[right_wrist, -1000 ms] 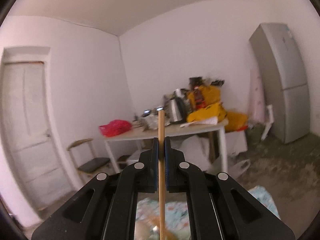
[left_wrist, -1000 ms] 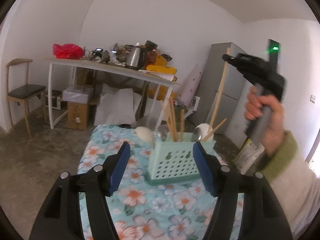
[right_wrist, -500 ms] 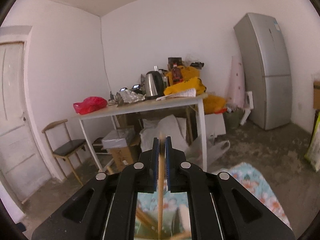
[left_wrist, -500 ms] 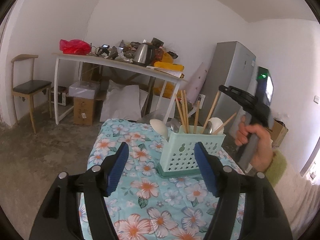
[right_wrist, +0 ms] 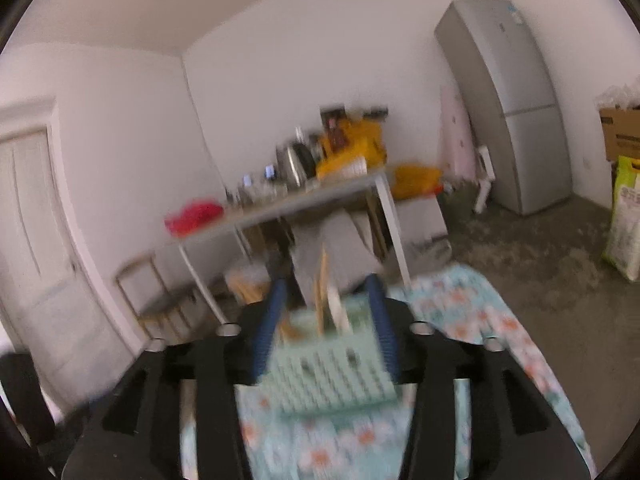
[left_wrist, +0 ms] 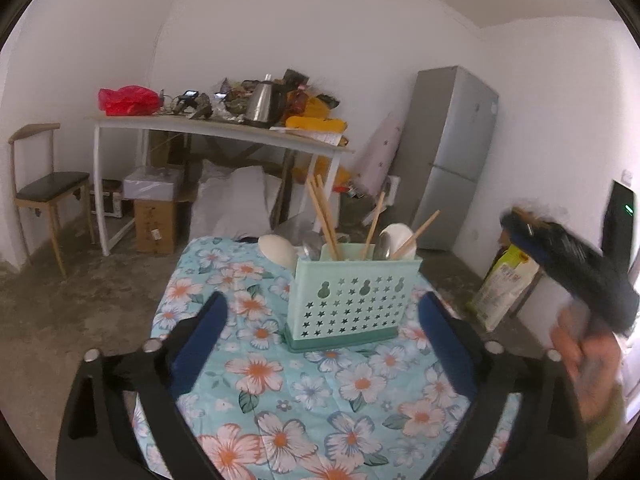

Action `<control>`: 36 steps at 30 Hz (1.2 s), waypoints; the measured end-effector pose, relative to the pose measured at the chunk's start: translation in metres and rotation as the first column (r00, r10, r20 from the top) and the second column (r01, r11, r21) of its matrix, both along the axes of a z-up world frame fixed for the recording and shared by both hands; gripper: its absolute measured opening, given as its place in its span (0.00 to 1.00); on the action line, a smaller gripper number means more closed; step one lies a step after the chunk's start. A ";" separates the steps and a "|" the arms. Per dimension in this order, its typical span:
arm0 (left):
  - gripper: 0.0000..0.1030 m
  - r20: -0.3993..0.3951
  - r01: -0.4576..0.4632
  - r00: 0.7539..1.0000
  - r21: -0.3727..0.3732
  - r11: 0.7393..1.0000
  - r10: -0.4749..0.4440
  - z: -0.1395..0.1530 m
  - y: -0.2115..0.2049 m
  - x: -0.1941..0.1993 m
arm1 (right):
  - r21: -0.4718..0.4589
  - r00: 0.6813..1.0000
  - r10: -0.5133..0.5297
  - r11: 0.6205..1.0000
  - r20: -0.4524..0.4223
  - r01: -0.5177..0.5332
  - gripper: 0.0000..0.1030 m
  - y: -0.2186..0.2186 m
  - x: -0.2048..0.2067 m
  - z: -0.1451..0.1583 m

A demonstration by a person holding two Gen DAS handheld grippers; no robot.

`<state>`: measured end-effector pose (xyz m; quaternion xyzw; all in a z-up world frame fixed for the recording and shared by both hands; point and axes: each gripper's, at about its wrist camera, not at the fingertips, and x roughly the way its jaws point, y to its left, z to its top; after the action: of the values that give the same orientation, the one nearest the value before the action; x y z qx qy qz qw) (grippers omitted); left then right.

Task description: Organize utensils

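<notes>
A mint-green perforated utensil holder [left_wrist: 352,300] stands on the floral tablecloth [left_wrist: 280,380]. It holds several wooden chopsticks [left_wrist: 326,220], metal spoons [left_wrist: 382,246] and white spoons [left_wrist: 276,248]. My left gripper [left_wrist: 322,320] is open and empty, its blue pads either side of the holder and nearer me. My right gripper [right_wrist: 326,304] is open and empty, above and behind the blurred holder [right_wrist: 332,364]. It also shows in the left wrist view [left_wrist: 568,256] at the right, held in a hand.
A cluttered white table [left_wrist: 224,128] with a kettle [left_wrist: 264,100] and red bag [left_wrist: 124,100] stands behind. A chair [left_wrist: 44,188] is at the left, a grey fridge [left_wrist: 452,152] and a sack [left_wrist: 506,284] at the right. Boxes sit on the floor.
My right gripper has let go of the chopstick, which now stands in the holder, and has opened and drawn back down to the right. My left gripper stays open and has pulled back a little.
</notes>
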<state>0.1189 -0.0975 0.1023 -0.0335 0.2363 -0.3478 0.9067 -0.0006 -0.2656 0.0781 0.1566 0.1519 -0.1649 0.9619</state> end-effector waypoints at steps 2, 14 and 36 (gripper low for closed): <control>0.95 -0.011 -0.052 0.999 0.048 0.998 0.052 -0.002 -0.009 0.001 | -0.041 0.991 -0.019 0.999 -0.134 0.014 0.67 0.012 0.008 -0.014; 0.95 -0.041 -0.306 0.942 0.299 0.904 0.333 -0.029 -0.026 0.013 | -0.174 0.928 -0.095 0.984 -0.359 0.033 0.89 0.048 0.015 -0.049; 0.95 0.085 -0.512 0.849 0.382 0.770 0.522 -0.014 -0.001 0.013 | -0.192 0.926 -0.163 0.976 -0.340 0.101 0.91 0.039 0.009 -0.039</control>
<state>0.1315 -0.0989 0.0885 0.0796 0.2942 -0.0305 0.9519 0.0087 -0.2263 0.0386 0.0511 0.2969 -0.2675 0.9152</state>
